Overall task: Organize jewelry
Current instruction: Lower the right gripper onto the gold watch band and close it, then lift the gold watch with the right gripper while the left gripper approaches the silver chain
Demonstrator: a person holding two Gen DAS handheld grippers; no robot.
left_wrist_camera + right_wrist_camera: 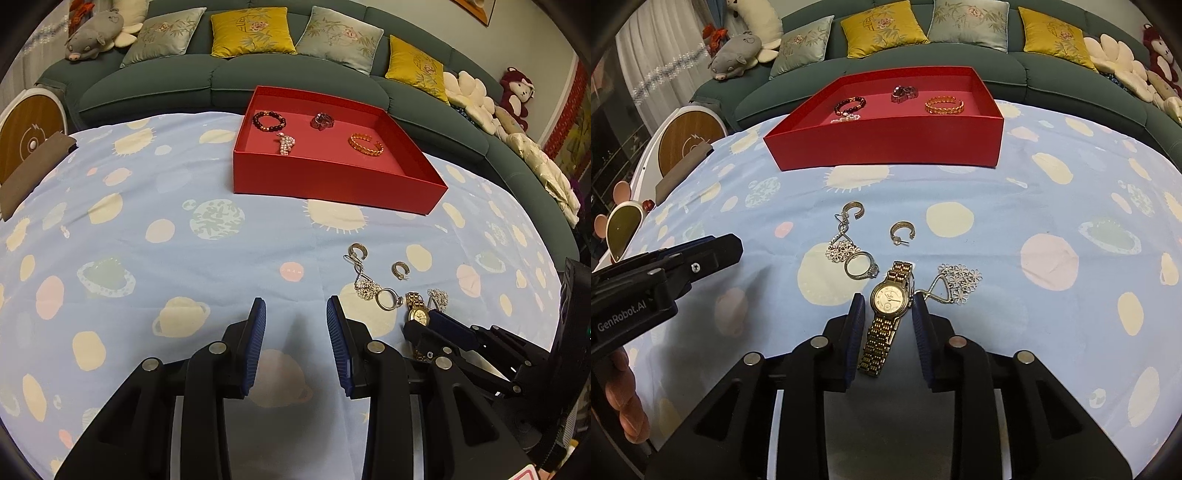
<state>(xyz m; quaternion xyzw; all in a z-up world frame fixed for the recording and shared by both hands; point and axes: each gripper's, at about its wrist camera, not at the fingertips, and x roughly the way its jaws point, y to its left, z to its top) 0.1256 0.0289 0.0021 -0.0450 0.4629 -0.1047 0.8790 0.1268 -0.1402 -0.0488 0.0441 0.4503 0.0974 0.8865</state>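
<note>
Right wrist view showed my right gripper [886,314] spread wide around the gold watch [889,295], its pads not touching it. A ring [861,264] and a flower earring [956,281] lay just beside the watch. My left gripper [295,314] hung wide over bare cloth [184,258]. Four pieces sat in the red box [332,188].

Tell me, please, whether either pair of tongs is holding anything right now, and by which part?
Nothing is held. The left tongs are open over bare cloth. The right tongs are open on either side of the gold watch near its face, apparently not touching it.
</note>
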